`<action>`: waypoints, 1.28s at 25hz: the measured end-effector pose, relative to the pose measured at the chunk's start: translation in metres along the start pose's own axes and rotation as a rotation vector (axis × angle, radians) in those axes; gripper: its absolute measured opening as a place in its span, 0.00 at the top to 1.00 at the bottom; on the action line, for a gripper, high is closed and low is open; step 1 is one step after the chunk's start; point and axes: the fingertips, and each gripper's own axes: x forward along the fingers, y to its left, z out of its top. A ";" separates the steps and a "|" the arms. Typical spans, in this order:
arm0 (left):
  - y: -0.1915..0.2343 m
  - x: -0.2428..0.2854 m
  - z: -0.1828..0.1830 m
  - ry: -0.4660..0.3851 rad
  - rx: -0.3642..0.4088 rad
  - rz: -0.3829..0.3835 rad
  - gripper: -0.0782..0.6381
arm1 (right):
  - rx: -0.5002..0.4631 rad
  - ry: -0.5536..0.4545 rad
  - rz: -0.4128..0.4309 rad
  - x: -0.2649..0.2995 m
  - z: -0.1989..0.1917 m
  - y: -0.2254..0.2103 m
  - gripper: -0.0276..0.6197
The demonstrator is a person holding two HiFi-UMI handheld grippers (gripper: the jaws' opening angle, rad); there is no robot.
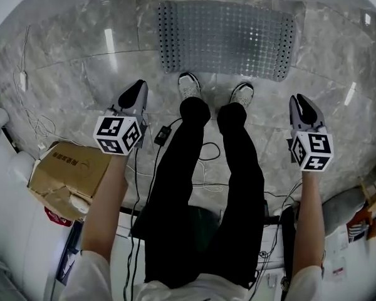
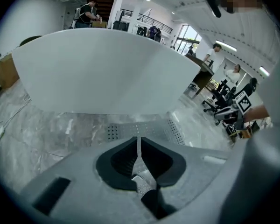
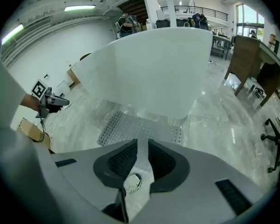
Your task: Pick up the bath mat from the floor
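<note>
The bath mat (image 1: 225, 39) is a grey translucent rectangle with rows of holes, flat on the marble floor just beyond the person's shoes (image 1: 189, 85). It also shows in the left gripper view as the mat (image 2: 154, 129) and in the right gripper view as the mat (image 3: 130, 127), at the foot of a white curved tub wall (image 2: 107, 69). My left gripper (image 1: 138, 88) (image 2: 139, 139) hovers short of the mat's left end, jaws shut and empty. My right gripper (image 1: 299, 100) (image 3: 142, 143) hangs off the mat's right end with only a slim gap between the jaws and nothing between them.
A torn cardboard box (image 1: 69, 171) sits at the left with white cables (image 1: 31, 121) on the floor near it. A black adapter (image 1: 161, 135) and its leads lie by the person's legs. Desks and office chairs (image 3: 275, 139) stand far to the right.
</note>
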 end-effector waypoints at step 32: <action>0.150 0.302 -0.195 0.304 -0.173 0.076 0.45 | 0.156 0.253 -0.178 0.324 -0.174 -0.199 0.52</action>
